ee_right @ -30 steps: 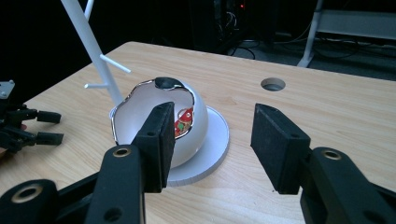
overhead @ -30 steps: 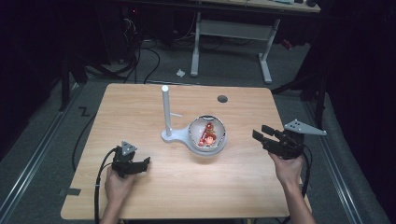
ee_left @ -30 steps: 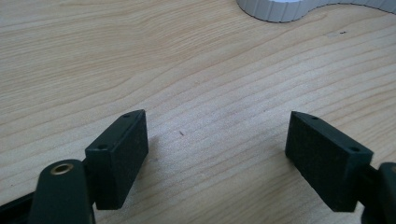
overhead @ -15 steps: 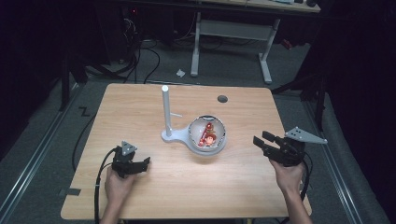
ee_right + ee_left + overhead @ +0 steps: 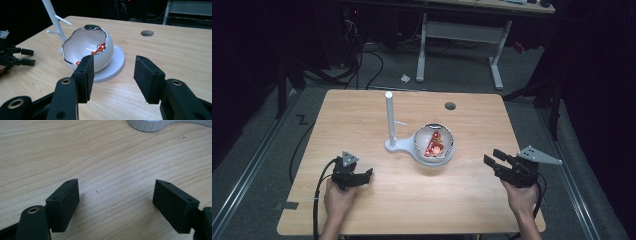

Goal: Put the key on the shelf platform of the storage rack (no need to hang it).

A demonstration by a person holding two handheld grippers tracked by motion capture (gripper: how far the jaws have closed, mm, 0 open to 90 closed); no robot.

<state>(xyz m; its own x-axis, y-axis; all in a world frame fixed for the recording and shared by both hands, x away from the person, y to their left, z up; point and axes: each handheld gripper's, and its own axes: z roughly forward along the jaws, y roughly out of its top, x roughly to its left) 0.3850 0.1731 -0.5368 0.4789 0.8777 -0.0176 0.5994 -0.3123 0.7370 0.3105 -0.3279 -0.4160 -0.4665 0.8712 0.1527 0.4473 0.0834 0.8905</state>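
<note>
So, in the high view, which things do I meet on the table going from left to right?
Left black tool → tall white post stand → white egg-shaped bowl holding red pieces → right black tool.

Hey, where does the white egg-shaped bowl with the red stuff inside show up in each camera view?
High view: the egg-shaped bowl sits at the middle of the table, beside the white stand.
Left gripper view: I can't make out the bowl; a white ribbed base edge runs along the top.
Right gripper view: the bowl is left of centre, beyond the jaws.
Shared landmark: the round hole in the table.
</note>
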